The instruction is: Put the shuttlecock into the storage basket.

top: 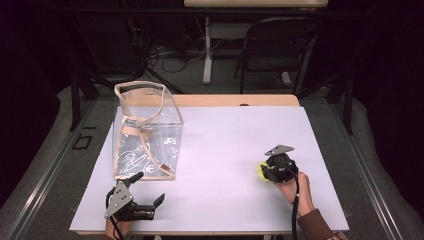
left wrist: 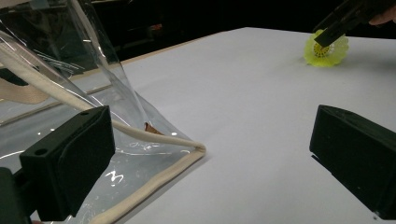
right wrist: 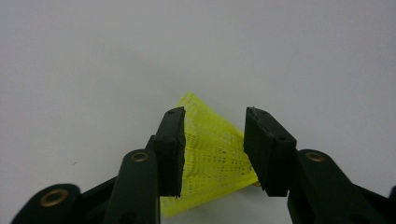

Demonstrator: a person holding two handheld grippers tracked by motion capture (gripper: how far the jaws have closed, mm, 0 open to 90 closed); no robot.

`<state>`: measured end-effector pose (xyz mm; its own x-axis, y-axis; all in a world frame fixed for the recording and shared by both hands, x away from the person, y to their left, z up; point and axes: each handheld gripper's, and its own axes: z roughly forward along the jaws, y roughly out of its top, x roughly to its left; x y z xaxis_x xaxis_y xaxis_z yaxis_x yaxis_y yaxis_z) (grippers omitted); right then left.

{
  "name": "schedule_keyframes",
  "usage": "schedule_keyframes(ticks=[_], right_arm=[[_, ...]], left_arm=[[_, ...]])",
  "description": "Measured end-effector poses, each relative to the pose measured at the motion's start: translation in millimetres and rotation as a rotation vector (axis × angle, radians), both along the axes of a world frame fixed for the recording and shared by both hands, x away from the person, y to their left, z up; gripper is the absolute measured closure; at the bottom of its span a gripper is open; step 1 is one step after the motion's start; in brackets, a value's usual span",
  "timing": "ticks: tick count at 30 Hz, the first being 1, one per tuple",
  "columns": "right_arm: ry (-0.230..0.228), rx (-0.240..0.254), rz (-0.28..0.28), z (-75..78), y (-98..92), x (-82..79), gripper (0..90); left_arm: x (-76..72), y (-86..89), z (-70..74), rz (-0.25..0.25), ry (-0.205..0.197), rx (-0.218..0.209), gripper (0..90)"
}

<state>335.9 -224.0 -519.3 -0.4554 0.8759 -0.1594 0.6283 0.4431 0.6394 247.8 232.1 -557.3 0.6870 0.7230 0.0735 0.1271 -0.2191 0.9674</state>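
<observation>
I hold the right gripper (right wrist: pixel 212 140) around the yellow shuttlecock (right wrist: pixel 210 163) on the bench (top: pixel 225 130), far right of the clear bag (top: pixel 145 130); its jaws pinch the mesh skirt to lift it. My left gripper (top: pixel 150 192) waits spread beside the clear bag.

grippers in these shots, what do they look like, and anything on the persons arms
Both are black two-jaw tools with blocky rectangular pads. The left gripper and the right gripper each carry a grey three-cornered plate on top, and a black cable trails back from each. In the right gripper view, brass-coloured rivets mark the jaw pivots. The person's right arm wears a brown sleeve.
</observation>
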Motion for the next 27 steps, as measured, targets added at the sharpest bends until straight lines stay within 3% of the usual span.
schedule_keyframes(ticks=[15, 27], right_arm=[[-0.029, -0.012, -0.010, 4.3, -0.5, -1.7, 74.8], [-0.090, -0.047, -0.037, 11.1, -5.0, -4.0, 88.6]], left_arm=[[0.6, -0.7, -0.5, 0.005, 0.007, 0.006, 0.2], [0.2, -0.1, -0.1, 0.006, 0.002, 0.002, 0.2]])
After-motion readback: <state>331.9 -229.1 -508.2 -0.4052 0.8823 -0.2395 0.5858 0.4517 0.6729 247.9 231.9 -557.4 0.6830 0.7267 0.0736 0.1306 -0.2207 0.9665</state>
